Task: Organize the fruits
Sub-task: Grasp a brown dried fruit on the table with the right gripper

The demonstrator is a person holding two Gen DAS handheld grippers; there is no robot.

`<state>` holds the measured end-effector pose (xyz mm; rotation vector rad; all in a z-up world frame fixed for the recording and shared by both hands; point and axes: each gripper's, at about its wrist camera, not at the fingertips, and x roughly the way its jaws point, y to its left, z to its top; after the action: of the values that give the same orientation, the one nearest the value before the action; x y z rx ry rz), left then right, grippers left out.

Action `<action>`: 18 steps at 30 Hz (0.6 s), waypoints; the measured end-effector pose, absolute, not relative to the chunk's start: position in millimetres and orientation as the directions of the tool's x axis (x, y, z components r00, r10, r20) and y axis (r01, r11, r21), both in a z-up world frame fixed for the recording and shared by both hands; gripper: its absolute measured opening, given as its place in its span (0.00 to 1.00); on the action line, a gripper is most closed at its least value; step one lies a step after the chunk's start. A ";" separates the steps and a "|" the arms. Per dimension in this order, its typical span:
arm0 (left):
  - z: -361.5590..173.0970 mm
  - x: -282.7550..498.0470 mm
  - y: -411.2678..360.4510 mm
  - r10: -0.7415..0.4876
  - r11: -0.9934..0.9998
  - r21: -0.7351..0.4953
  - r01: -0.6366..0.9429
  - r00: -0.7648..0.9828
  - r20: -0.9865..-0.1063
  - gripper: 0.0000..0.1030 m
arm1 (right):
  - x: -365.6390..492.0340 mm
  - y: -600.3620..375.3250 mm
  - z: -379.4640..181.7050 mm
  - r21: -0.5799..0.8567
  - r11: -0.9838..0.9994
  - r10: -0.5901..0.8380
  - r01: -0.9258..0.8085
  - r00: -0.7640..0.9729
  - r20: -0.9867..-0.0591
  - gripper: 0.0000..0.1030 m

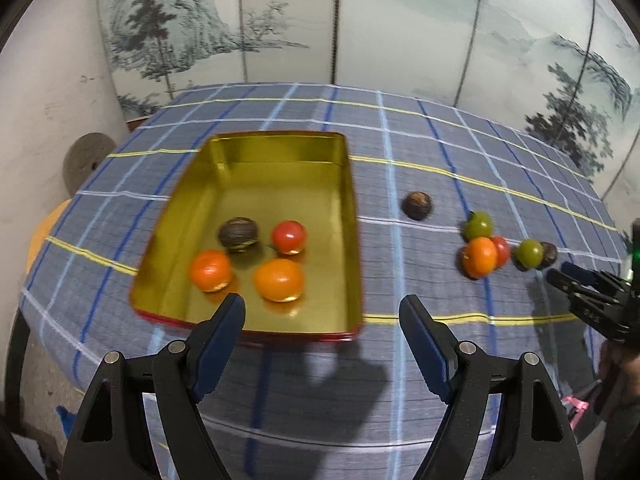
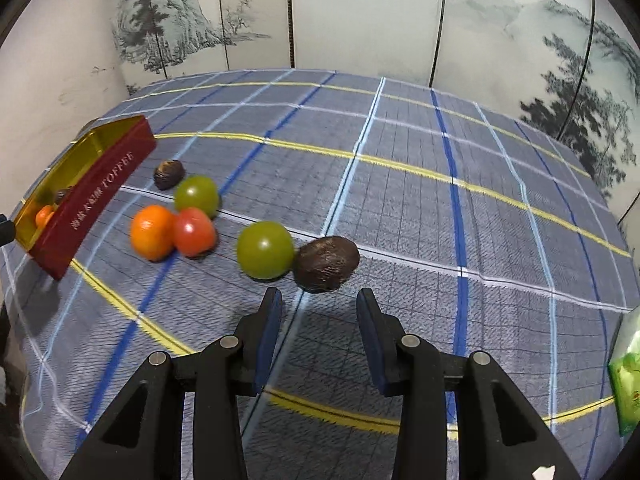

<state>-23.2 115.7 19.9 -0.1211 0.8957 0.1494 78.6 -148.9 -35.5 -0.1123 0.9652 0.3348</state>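
A gold-lined red tin [image 1: 276,136] on the checked cloth holds two orange fruits [image 1: 279,280], a red tomato [image 1: 289,236] and a dark brown fruit [image 1: 239,234]. My left gripper [image 1: 322,312] hangs open and empty over the tin's near edge. To the right of the tin lie loose fruits: a dark one [image 2: 169,174], a green one [image 2: 197,195], an orange [image 2: 152,232], a red tomato [image 2: 194,231], another green one [image 2: 265,250] and a dark brown one [image 2: 326,263]. My right gripper [image 2: 318,300] is just short of that last fruit, its jaws narrowly apart with nothing between them.
The blue checked cloth [image 2: 400,200] covers a round table in front of a painted folding screen [image 1: 400,20]. A green packet [image 2: 626,376] lies at the table's right edge. A white wall [image 1: 48,100] stands close on the left.
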 end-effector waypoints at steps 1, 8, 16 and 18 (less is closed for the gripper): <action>18.7 -21.2 109.9 0.069 0.985 -0.043 -0.166 0.614 -0.786 0.77 | 79.3 -148.8 -38.2 0.054 0.943 0.228 -0.328 0.521 -0.823 0.35; 13.8 -12.7 85.4 0.036 0.993 -0.039 -0.109 0.607 -0.794 0.77 | 93.1 -147.9 -51.8 0.055 0.942 0.228 -0.330 0.513 -0.827 0.35; 7.4 1.3 68.0 0.015 0.996 -0.042 -0.080 0.599 -0.801 0.77 | 105.2 -143.5 -54.2 0.040 0.939 0.227 -0.340 0.531 -0.816 0.40; 6.0 4.3 64.4 0.010 0.996 -0.044 -0.076 0.596 -0.803 0.77 | 106.5 -143.3 -54.4 0.046 0.938 0.234 -0.343 0.530 -0.815 0.39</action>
<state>4.3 64.4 6.0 -0.0762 0.9307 0.0500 106.5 -143.3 -54.4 -0.1250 0.9524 0.3455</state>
